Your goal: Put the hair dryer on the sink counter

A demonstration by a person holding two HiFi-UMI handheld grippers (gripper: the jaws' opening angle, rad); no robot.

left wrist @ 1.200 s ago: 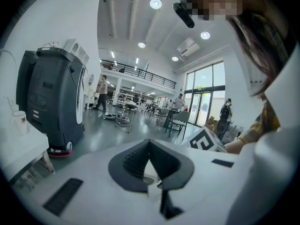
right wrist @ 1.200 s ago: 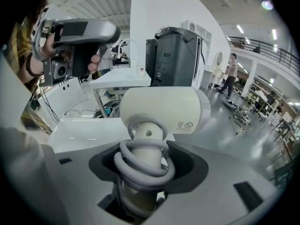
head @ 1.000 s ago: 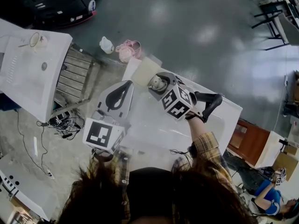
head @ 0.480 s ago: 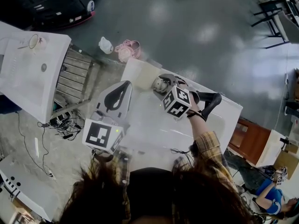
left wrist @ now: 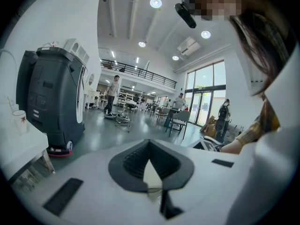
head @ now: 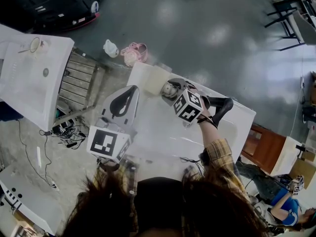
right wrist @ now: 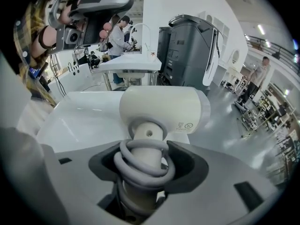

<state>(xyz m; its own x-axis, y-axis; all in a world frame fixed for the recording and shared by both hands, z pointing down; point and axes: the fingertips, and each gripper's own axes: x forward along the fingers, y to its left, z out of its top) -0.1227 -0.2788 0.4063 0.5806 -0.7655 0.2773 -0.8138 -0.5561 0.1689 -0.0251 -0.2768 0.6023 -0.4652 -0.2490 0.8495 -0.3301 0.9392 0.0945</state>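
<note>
Right gripper edged slightly right, clamped on hair dryer handle, left gripper closed, empty

The right gripper is clamping the hair dryer by its cord-wrapped handle, which is standing between the jaws (its body is sitting just beyond their tips). The right forearm is reaching forward. The left gripper is pointing forward, its jaws pressing together with nothing between them.
</note>
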